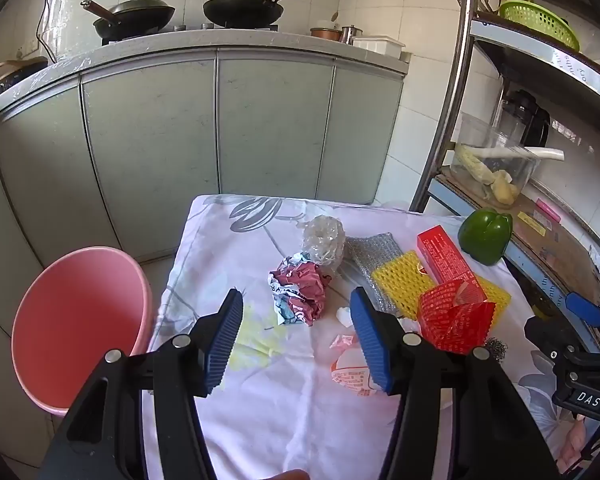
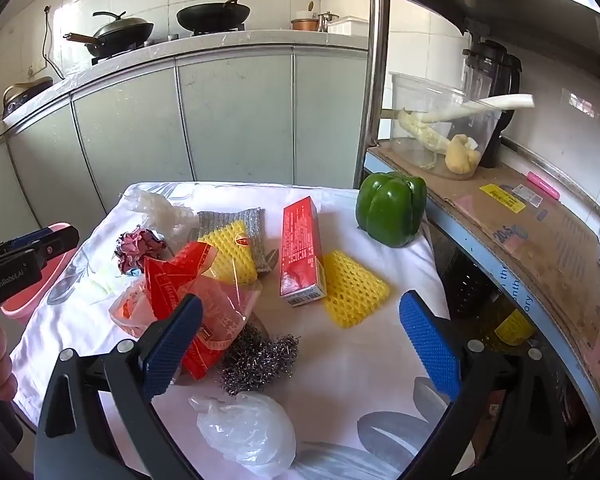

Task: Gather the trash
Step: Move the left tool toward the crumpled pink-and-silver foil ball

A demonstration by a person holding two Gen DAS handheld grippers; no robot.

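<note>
Trash is scattered over the cloth-covered bench (image 1: 284, 420): a crumpled paper ball (image 1: 298, 294) lies near the middle, a wad of clear plastic (image 1: 324, 240) just behind it, a torn red wrapper (image 1: 454, 316) to its right, and a knotted clear bag (image 2: 248, 432) at the near edge. The pink bin (image 1: 76, 328) stands on the floor off the bench's left side, and we judge it to be where the trash goes.

Our left tongs (image 1: 300, 340) are spread with nothing between them, hovering tilted down just short of the paper ball. We would pick that ball first, since it sits closest to the bin and straight ahead of the pads. To do it well, we should come down so the pads straddle the ball's widest part, close firmly because crumpled paper gives, then swing left and release only once over the bin's mouth.

Our right tongs (image 2: 300, 344) are spread too and empty, above the steel scourer (image 2: 260, 356). The green pepper (image 2: 392, 208), red box (image 2: 300, 248) and yellow sponges (image 2: 352, 288) look like keepers, so we should steer clear of them.
</note>
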